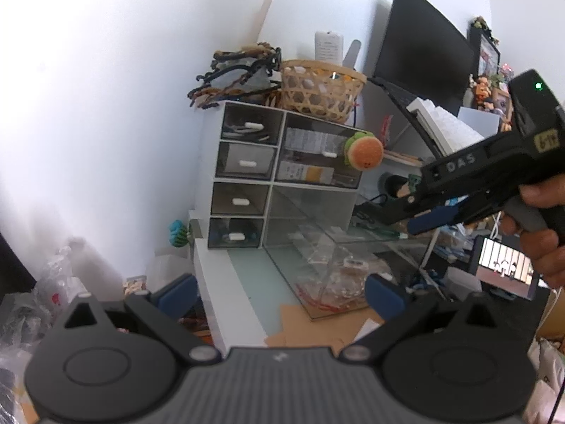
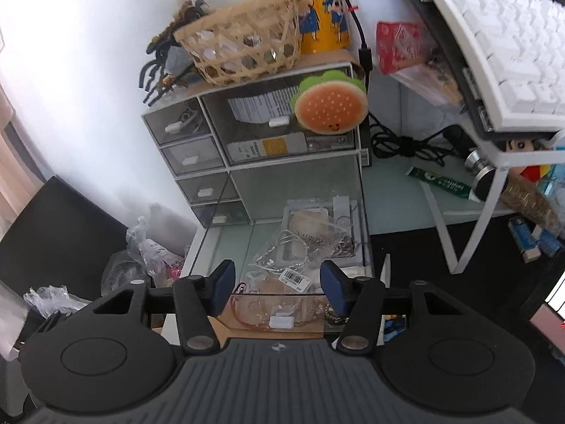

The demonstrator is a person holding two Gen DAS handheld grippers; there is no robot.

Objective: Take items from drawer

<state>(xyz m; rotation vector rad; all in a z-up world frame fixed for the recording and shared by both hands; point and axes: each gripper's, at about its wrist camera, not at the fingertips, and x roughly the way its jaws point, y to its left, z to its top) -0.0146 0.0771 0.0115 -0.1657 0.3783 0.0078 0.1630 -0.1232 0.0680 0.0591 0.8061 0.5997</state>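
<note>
1. Clear plastic drawer (image 2: 360,212), bottom right bay of the white drawer unit (image 2: 356,70), stands pulled fully out over the worktop (image 2: 395,190). Opening step judged done.
2. Contents visible through the walls and from above: a clear packet with a barcode label (image 2: 292,278), a small card pouch (image 2: 310,221), thin chains or wire pieces, a reddish cord near the drawer front. Exact count cannot be told; all are still inside.
3. Right gripper (image 2: 277,286) points down into the drawer. The labelled packet lies directly between the jaws and just ahead of them; the drawer's front wall with its white handle (image 2: 281,321) is just below the jaws.
4. Right jaws: parted, roughly half spread, blue pads clear of the packet on both sides. Nothing grasped.
5. Left gripper (image 1: 279,293) is back from the drawer, jaws spread wide and empty. The drawer's near corner sits ahead, between them; the right gripper and the person's hand (image 1: 543,247) are up to their right.
6. Burger-shaped soft toy (image 2: 330,107) hangs on the drawer above, well beyond the jaws; not in the way.
7. Progress judged: early. No item seen lifted out; none seen laid on the worktop beside the drawer.
8. Left to do, as judged: close on the packet, lift it clear of the walls, set it down, repeat for the rest.
</note>
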